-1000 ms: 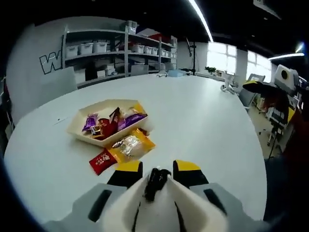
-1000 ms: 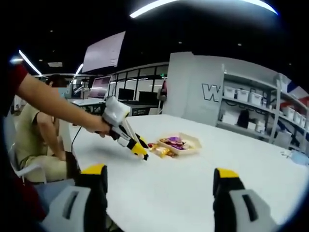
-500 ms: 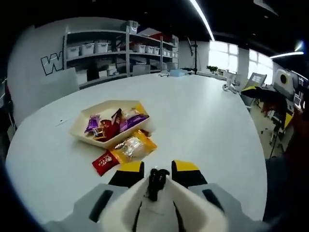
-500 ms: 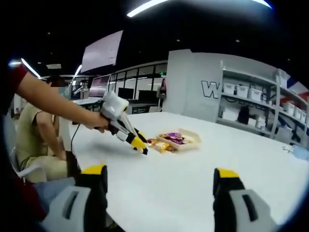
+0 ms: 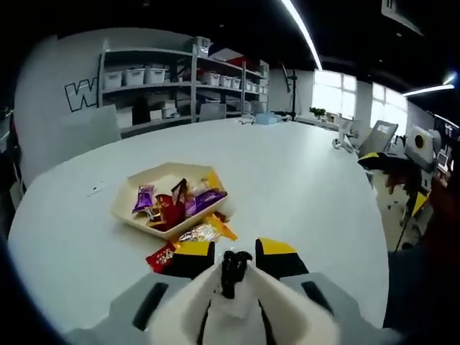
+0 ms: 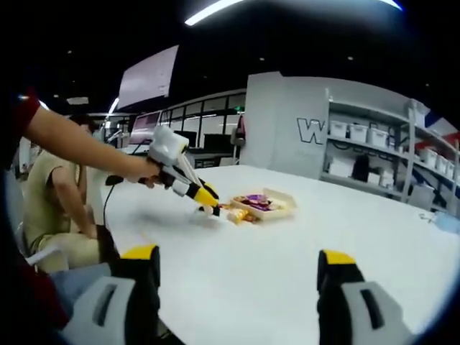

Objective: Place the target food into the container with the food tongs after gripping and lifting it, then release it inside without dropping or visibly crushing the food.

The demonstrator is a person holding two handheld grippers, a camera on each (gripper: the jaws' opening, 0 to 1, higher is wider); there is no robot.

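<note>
A cream tray (image 5: 130, 195) holding several wrapped snacks sits on the white table (image 5: 302, 180). A yellow and clear snack packet (image 5: 206, 231) and a red packet (image 5: 161, 256) lie on the table just in front of the tray. My left gripper (image 5: 235, 251) is shut on the white food tongs (image 5: 231, 291), whose black end pokes out between the yellow jaw tips, right behind the two packets. From the right gripper view, the left gripper (image 6: 207, 200) hangs low beside the tray (image 6: 277, 209). My right gripper (image 6: 237, 262) stands open and holds nothing, well back from the tray.
Shelves with white bins (image 5: 144, 75) line the far wall. A seated person (image 6: 61, 208) is at the table's left end in the right gripper view. Broad bare table surface lies right of the tray, and its rounded edge (image 5: 384, 237) is near.
My left gripper with the tongs has moved forward to the loose packets; its left jaw now partly covers the red packet. The right gripper stays open and about where it was.
</note>
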